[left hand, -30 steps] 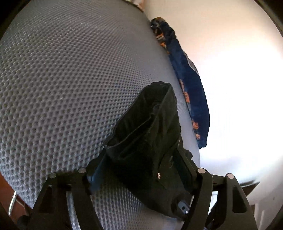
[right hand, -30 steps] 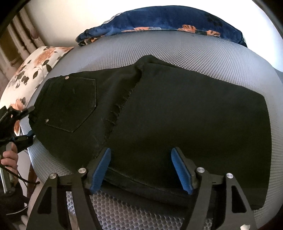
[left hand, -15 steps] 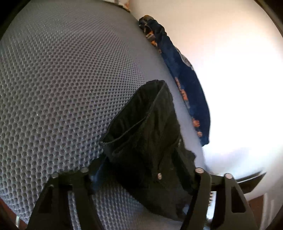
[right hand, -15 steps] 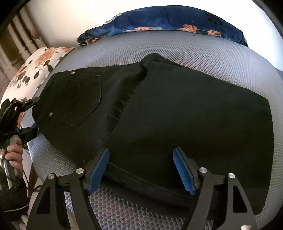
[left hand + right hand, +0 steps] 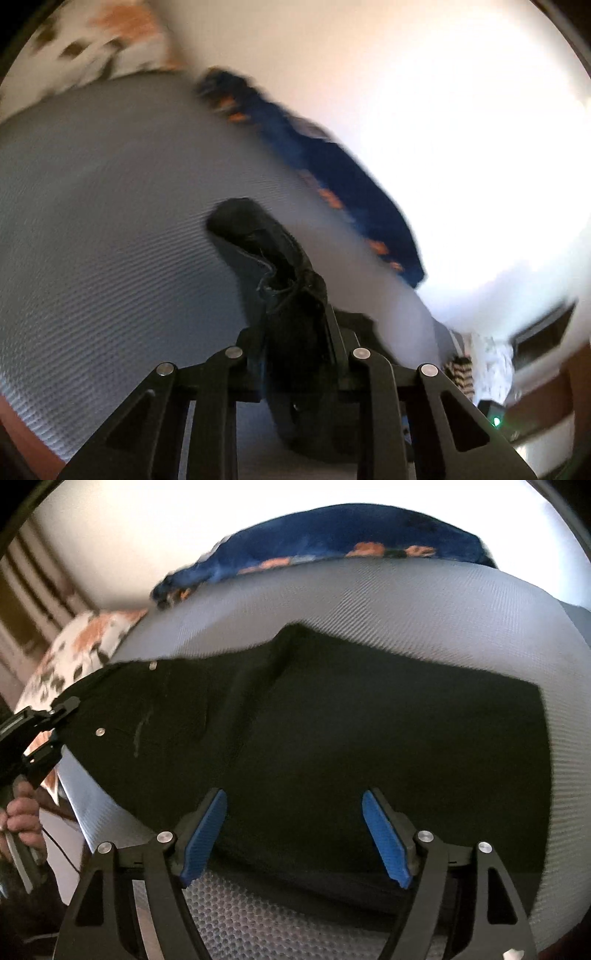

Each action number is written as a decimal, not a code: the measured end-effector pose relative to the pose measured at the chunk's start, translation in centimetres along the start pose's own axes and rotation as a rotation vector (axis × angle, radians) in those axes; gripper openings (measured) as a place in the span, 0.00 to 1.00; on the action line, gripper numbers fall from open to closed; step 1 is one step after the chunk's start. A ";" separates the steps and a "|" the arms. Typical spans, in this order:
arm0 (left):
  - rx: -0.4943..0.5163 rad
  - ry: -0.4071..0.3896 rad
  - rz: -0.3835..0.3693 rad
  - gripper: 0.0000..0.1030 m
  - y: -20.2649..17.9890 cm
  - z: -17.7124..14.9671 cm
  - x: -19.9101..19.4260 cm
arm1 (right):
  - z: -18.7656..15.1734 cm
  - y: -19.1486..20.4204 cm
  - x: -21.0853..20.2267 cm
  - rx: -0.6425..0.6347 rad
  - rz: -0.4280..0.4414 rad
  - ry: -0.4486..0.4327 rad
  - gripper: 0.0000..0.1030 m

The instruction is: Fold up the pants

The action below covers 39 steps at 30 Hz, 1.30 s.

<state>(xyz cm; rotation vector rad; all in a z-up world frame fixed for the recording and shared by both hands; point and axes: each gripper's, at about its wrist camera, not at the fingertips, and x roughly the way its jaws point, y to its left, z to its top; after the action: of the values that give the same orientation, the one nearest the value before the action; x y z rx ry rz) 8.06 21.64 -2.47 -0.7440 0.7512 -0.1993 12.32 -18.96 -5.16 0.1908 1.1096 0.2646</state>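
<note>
The black pants lie flat across the grey mesh mattress, already doubled, with the waistband end at the left side of the right wrist view and the folded end at the right. The left gripper has just been closing and now pinches a bunched corner of the waistband, the cloth gathered between its fingers and rising off the mattress. The right gripper stands spread, its blue pads either side of the near edge without pressing on it; it holds nothing. The step in hand appears to be carrying the waistband end over toward the far end. To do it well, the left grip should take both layers, not merely the top corner, and the lift should run straight along the garment so the edges land square; the right gripper would best pin or steady the near edge to stop the lower layer dragging. The long axis runs left to right in the right wrist view, roughly parallel to the blue floral cushion beyond; the waistband points toward the hand at left.
</note>
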 end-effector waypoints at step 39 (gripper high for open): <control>0.712 0.480 -0.135 0.65 -20.8 -18.4 10.6 | 0.9 -16.0 -2.8 0.341 0.248 0.029 0.72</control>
<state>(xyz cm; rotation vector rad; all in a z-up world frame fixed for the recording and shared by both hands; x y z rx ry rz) 5.11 -7.97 -3.29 -0.0561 1.0002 -0.7432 13.78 -35.09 -6.90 0.6323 1.1555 0.2980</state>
